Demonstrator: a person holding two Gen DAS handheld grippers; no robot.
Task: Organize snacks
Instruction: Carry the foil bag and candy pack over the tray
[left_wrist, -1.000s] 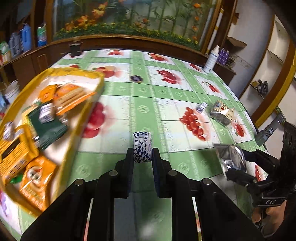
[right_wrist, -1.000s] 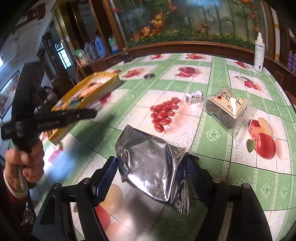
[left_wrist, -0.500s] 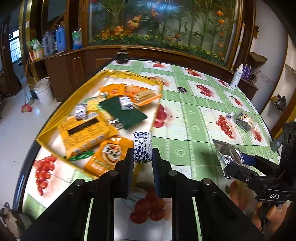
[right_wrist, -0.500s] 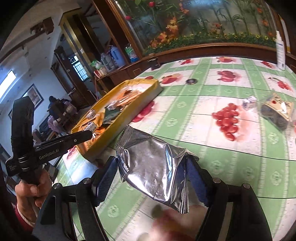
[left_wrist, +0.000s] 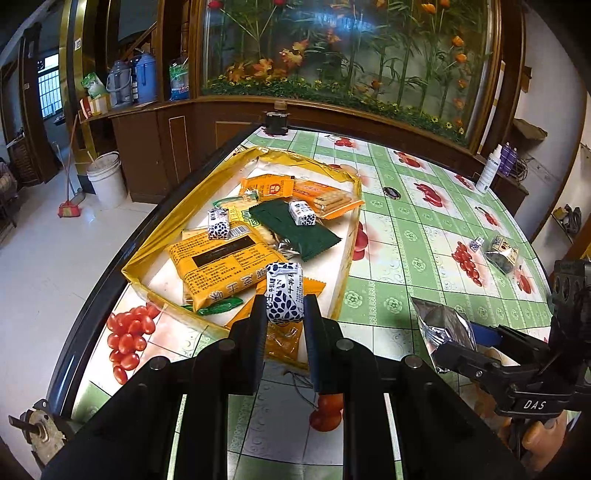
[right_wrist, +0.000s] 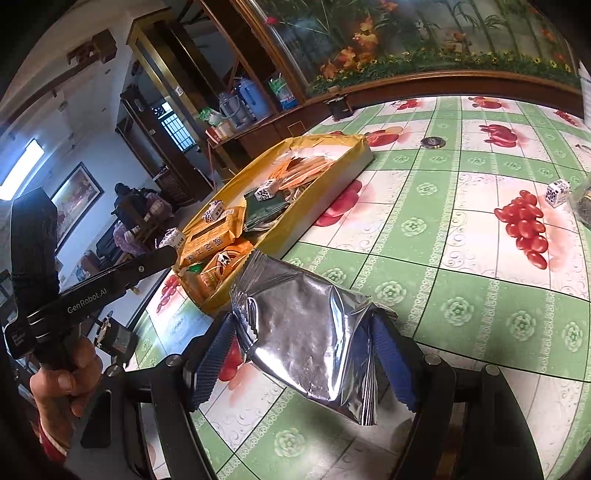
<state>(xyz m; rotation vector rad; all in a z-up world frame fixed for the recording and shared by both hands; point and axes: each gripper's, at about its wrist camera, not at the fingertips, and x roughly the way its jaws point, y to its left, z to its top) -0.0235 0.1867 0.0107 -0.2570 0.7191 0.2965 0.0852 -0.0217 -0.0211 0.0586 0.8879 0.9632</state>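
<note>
Snacks fill the yellow tray (left_wrist: 147, 254) at centre left of the left wrist view: we count two small blue-and-white candy packets (left_wrist: 302, 213) lying inside, one large orange bag (left_wrist: 221, 264), one dark green packet (left_wrist: 295, 227) and several more orange wrappers. A third candy packet (left_wrist: 284, 293) sits pinched in our left gripper (left_wrist: 285, 319), just above the tray's near end. Our right gripper (right_wrist: 306, 354) clamps one silver foil pouch (right_wrist: 306, 332) in the lower centre of its view, over the fruit-print tablecloth (right_wrist: 461, 258). At centre right, one more candy packet (right_wrist: 557, 192) lies on the cloth, just beside one clear-wrapped dark snack (left_wrist: 502, 254). A white bucket (left_wrist: 105, 177) stands on the floor at centre left.
</note>
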